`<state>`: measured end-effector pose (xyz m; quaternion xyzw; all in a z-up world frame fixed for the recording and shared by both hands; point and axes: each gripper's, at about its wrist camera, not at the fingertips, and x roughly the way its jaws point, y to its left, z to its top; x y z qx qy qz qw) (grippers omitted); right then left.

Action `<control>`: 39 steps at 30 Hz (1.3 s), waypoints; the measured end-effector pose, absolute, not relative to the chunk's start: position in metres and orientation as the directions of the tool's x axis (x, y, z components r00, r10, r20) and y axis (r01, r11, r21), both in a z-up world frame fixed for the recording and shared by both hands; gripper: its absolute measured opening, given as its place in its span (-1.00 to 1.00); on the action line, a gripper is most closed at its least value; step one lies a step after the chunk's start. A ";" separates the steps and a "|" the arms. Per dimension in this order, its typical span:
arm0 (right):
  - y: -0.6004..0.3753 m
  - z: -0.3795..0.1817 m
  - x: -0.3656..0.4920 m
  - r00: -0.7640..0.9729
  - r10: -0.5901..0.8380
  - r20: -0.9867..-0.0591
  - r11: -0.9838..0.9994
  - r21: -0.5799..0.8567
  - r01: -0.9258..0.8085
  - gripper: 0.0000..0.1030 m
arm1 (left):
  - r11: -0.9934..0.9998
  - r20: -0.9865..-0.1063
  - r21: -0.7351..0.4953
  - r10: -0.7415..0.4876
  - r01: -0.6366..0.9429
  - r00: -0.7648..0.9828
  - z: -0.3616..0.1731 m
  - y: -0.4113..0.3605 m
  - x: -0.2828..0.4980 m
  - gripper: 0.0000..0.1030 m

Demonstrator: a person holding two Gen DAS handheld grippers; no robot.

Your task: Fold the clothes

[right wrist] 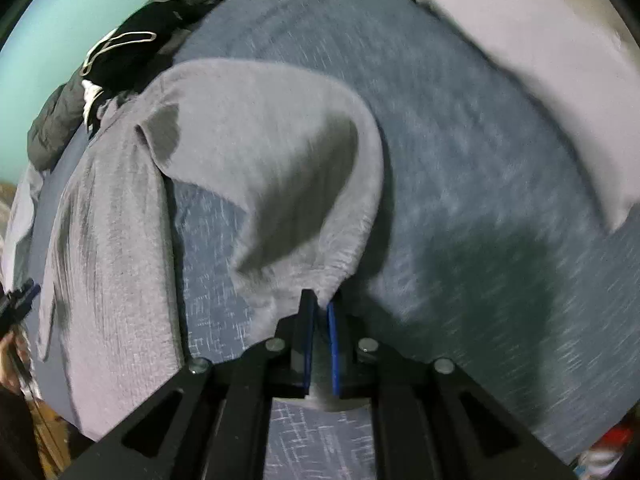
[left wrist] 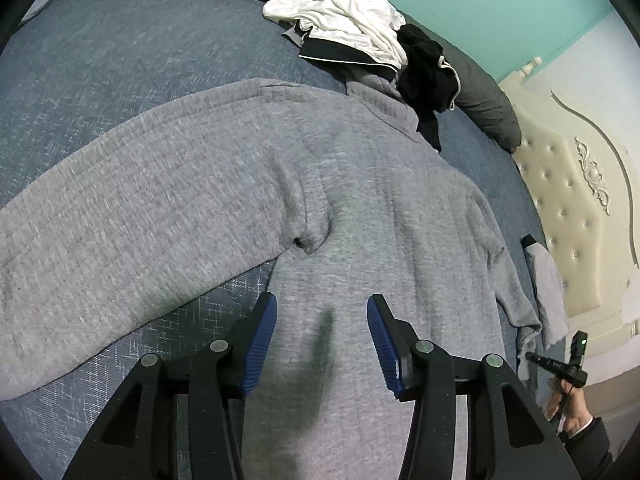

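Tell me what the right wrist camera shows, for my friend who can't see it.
The right gripper has its jaws shut on the end of a grey sweater's sleeve, lifting it in an arch above a blue bed. Dark clothes lie at the far edge and a pale pillow at the upper right.

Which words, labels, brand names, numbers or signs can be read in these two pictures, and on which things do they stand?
None can be read in either view.
Grey sweater: plain knit, no print or tag showing.
White and black clothes pile: no lettering visible.
Blue bed cover: only a woven pattern.
Left tongs and right tongs: no markings.
Small black device at the right edge: too small to tell.
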<state>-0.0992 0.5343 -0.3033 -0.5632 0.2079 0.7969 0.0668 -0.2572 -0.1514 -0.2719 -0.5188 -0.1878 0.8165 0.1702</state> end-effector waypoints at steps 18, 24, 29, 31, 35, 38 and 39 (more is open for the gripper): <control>0.648 -0.171 -0.155 -0.444 0.144 -0.884 -0.951 0.001 -0.309 -0.89 | -0.900 -0.809 -0.416 0.431 -0.128 -0.400 -0.250 -0.136 -0.254 0.00; 0.685 -0.155 -0.170 -0.445 0.218 -0.869 -0.935 -0.055 -0.350 -0.89 | -0.903 -0.815 -0.407 0.426 -0.135 -0.392 -0.251 -0.131 -0.253 0.01; 0.705 -0.148 -0.193 -0.436 0.288 -0.853 -0.921 -0.121 -0.370 -0.89 | -0.904 -0.817 -0.407 0.424 -0.129 -0.391 -0.254 -0.130 -0.250 0.01; 0.713 -0.147 -0.206 -0.432 0.309 -0.847 -0.917 -0.145 -0.371 -0.89 | -0.906 -0.821 -0.403 0.420 -0.128 -0.388 -0.256 -0.129 -0.249 0.01; 0.729 -0.147 -0.227 -0.419 0.358 -0.834 -0.905 -0.199 -0.376 -0.90 | -0.910 -0.827 -0.397 0.412 -0.124 -0.382 -0.261 -0.128 -0.247 0.01; 0.742 -0.152 -0.240 -0.408 0.390 -0.825 -0.893 -0.232 -0.385 -0.89 | -0.915 -0.834 -0.384 0.403 -0.127 -0.377 -0.264 -0.127 -0.247 0.01; 0.746 -0.153 -0.243 -0.412 0.392 -0.823 -0.892 -0.230 -0.390 -0.89 | -0.916 -0.837 -0.379 0.399 -0.129 -0.375 -0.265 -0.127 -0.247 0.01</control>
